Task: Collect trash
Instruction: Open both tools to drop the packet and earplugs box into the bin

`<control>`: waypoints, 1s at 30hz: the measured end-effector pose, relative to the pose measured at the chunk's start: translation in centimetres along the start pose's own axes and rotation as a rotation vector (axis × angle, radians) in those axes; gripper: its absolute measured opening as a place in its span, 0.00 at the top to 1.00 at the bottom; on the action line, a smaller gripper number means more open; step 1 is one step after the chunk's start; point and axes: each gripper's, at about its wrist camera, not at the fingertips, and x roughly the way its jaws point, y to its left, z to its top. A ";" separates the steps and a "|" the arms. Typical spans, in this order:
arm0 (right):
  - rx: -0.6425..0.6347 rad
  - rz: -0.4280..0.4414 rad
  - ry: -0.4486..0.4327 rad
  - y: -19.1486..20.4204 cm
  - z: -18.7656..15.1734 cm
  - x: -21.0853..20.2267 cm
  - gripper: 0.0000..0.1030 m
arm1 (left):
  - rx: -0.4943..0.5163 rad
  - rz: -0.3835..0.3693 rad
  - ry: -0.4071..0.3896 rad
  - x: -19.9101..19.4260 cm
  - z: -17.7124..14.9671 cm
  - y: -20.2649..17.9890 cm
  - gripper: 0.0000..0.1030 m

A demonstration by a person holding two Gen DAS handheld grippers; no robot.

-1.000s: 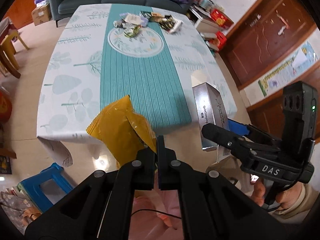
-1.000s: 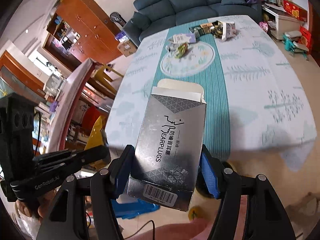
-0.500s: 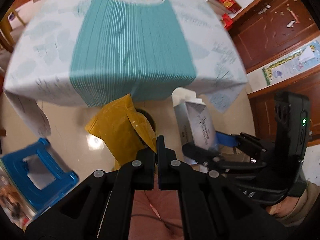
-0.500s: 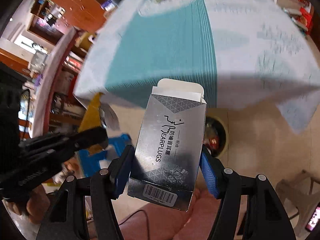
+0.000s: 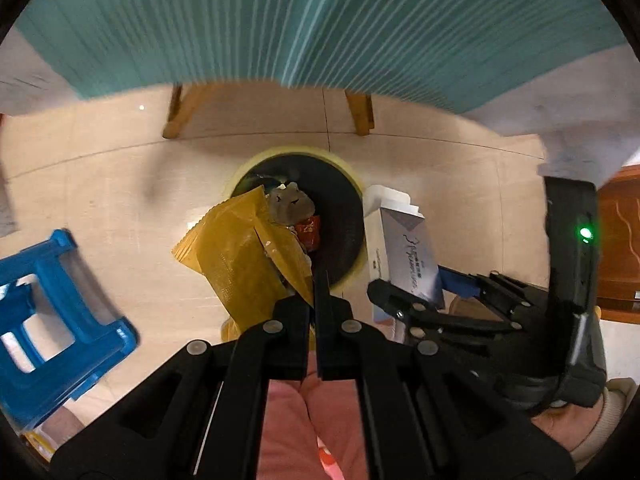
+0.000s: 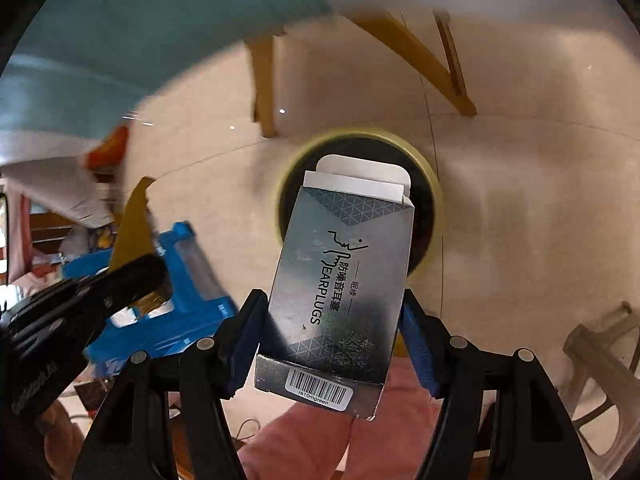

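While both my arms point down at the floor, my left gripper [image 5: 314, 292] has its fingers pressed together on a corner of a crinkled yellow wrapper [image 5: 244, 256], which sticks up and to the left of them, over the near rim of the bin [image 5: 356, 184]. My right gripper [image 6: 332, 320] has a silver earplugs box [image 6: 344, 276] between its blue pads; its fingers have just been opening a little, and the box stands upright with its white flap open at the top, right in front of the bin's dark mouth. The bin is round, yellow-rimmed, black inside, with some scraps in it. The striped teal tablecloth [image 5: 320, 20] is blurred, and whether the pads press on the box I cannot tell.
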 end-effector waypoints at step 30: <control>0.081 -0.008 -0.096 -2.2 3.5 3.8 0.19 | -0.025 0.187 -0.042 4.5 0.2 2.3 0.35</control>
